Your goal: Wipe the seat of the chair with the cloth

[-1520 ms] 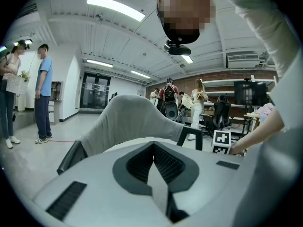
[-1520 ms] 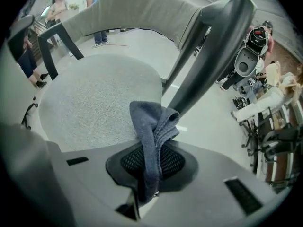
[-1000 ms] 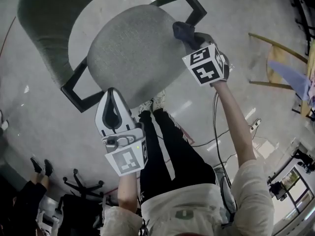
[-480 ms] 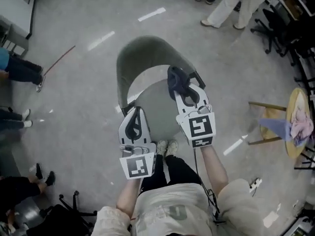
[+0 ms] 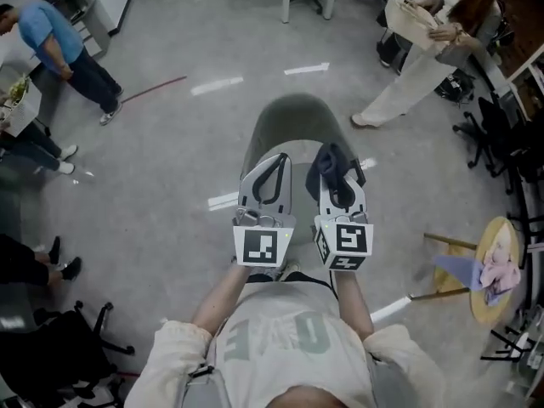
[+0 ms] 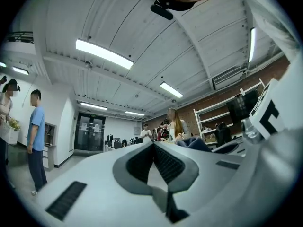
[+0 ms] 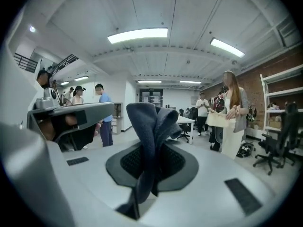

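The grey-green chair stands on the floor far below, its seat mostly hidden behind both grippers. My right gripper is shut on a dark blue cloth, held up well above the chair. In the right gripper view the cloth stands folded between the fingertips of the right gripper, which points level into the room. My left gripper is beside it, shut with nothing in it. The left gripper also points level, with the cloth showing just to its right.
A person in a blue shirt stands at the upper left and another person with a bag at the upper right. A round wooden stool with cloths on it is at the right. A black office chair sits at the lower left.
Both grippers have risen off the seat and come together side by side, pointing level. The chair now looks small and far below. The right gripper still holds the cloth.
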The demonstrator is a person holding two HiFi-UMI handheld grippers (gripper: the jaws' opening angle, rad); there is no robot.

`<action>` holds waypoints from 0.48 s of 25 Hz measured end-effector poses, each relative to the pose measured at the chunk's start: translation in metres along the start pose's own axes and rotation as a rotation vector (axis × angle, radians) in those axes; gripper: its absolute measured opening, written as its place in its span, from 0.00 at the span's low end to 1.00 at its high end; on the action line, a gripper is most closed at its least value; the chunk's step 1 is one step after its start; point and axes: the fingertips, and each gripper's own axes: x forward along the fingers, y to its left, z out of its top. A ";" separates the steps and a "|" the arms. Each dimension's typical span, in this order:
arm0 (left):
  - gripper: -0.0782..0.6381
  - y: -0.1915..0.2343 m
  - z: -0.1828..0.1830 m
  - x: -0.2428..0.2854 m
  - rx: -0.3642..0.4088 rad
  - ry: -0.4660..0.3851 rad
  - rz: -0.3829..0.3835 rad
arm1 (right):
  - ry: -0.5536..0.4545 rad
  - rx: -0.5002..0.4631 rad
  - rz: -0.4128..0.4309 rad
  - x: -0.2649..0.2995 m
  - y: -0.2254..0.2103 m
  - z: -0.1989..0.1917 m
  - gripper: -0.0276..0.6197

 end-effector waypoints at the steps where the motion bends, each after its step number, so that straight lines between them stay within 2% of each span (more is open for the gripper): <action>1: 0.13 -0.002 0.002 0.002 0.004 -0.008 0.006 | 0.004 -0.008 -0.004 -0.001 -0.004 0.000 0.12; 6: 0.13 -0.015 0.004 0.011 -0.014 0.001 0.001 | 0.005 -0.041 -0.019 -0.007 -0.022 0.008 0.12; 12: 0.13 -0.009 0.008 0.011 -0.030 0.015 0.035 | -0.018 -0.075 0.027 0.000 -0.010 0.022 0.12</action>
